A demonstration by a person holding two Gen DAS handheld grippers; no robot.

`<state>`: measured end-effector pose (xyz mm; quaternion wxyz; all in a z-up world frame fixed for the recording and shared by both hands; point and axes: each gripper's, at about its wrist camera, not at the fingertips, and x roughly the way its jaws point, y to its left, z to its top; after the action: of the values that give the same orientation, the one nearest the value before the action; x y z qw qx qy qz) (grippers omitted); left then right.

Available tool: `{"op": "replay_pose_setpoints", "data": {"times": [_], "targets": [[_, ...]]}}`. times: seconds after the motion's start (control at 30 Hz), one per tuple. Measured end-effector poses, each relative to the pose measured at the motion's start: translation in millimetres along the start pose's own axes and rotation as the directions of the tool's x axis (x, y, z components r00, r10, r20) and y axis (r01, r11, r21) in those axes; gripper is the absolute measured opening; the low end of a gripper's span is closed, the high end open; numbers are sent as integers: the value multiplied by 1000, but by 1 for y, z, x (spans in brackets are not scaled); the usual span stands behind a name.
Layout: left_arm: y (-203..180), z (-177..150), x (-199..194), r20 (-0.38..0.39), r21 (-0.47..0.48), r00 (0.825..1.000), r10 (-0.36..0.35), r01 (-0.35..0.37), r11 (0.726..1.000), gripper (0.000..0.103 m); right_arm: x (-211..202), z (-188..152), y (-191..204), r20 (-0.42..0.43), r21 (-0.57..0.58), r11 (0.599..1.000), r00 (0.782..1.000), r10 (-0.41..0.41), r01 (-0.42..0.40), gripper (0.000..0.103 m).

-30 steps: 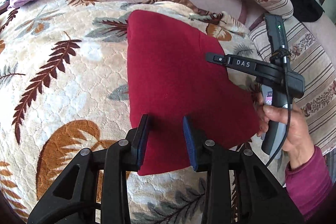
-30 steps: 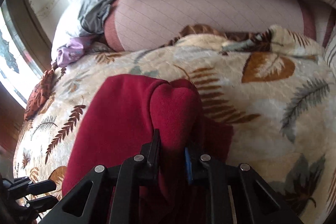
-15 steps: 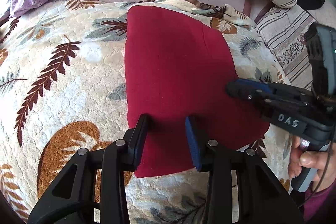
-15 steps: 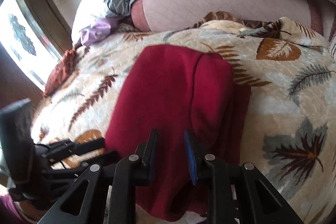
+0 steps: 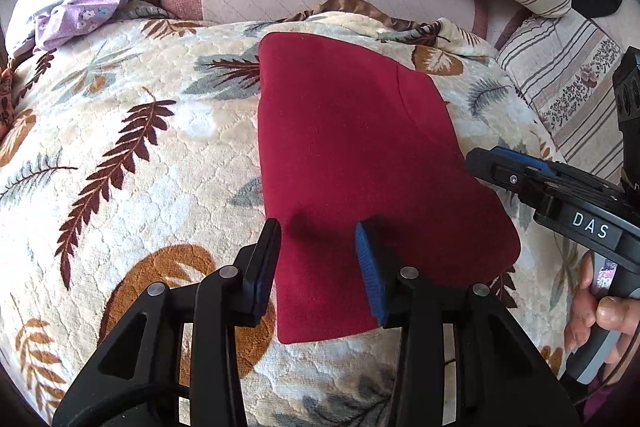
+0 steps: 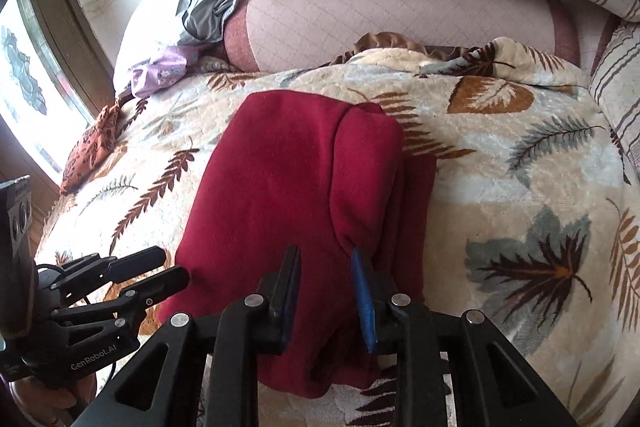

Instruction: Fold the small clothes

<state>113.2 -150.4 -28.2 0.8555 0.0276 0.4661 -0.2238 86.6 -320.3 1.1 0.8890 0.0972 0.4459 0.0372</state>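
So the right hand-held gripper just let go of the red garment, jaws opening, and pulled back; left hand-held gripper sits part-open above it, gripping nothing.

"DAS" is printed on the right gripper; "GenRobot.AI" is read on the left gripper.

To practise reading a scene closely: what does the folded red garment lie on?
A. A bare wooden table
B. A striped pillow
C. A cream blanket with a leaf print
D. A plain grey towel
C: the red garment rests flat on the cream leaf-print blanket.
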Motion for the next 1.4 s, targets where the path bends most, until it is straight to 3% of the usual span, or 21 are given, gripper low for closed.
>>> {"op": "replay_pose_setpoints", "data": {"times": [0.07, 0.2, 0.33, 0.37, 0.5, 0.67, 0.73, 0.8, 0.9, 1.0, 1.1, 1.27, 1.4], "targets": [[1, 4, 3, 3, -1, 1000, 6, -6, 1000, 38, 2, 6, -1, 20, 24, 1000, 1000, -9, 9, 54], [4, 11, 11, 14, -14, 1000, -5, 5, 1000, 57, 16, 17, -3, 30, 48, 999, 999, -24, 22, 54], [10, 17, 26, -3, -39, 999, -44, 44, 998, 58, 40, 18, -17, -4, 103, 994, 999, -43, 43, 56], [11, 19, 29, -7, -43, 998, -57, 56, 997, 59, 48, 17, -22, -20, 122, 991, 999, -45, 47, 63], [21, 23, 46, -25, -76, 993, -113, 111, 991, 75, 64, 10, -47, 2, 194, 981, 1000, 15, -15, 84], [32, 23, 68, -53, -158, 975, -214, 203, 966, 80, 82, 6, -67, 38, 269, 952, 989, 141, -146, 90], [33, 22, 71, -54, -175, 969, -241, 228, 958, 80, 85, 9, -60, 35, 232, 959, 986, 161, -165, 86], [30, 22, 71, -48, -163, 968, -248, 238, 958, 77, 85, 11, -52, 29, 207, 965, 986, 161, -164, 70], [26, 20, 66, -30, -148, 969, -245, 238, 960, 66, 79, 13, -46, 28, 182, 970, 987, 155, -158, 50], [30, 18, 55, -15, -167, 962, -272, 266, 949, 53, 64, 14, -43, 49, 175, 969, 984, 169, -175, 40], [30, 16, 39, -12, -165, 956, -294, 288, 943, 47, 49, 15, -35, 64, 168, 965, 979, 194, -202, 37], [33, 3, -6, -2, -134, 953, -302, 299, 945, 46, 21, 13, -8, 70, 143, 954, 965, 254, -262, 35], [45, -19, -52, 2, -126, 957, -291, 289, 949, 46, -4, 1, 9, 67, 161, 927, 941, 332, -339, 35]]}}
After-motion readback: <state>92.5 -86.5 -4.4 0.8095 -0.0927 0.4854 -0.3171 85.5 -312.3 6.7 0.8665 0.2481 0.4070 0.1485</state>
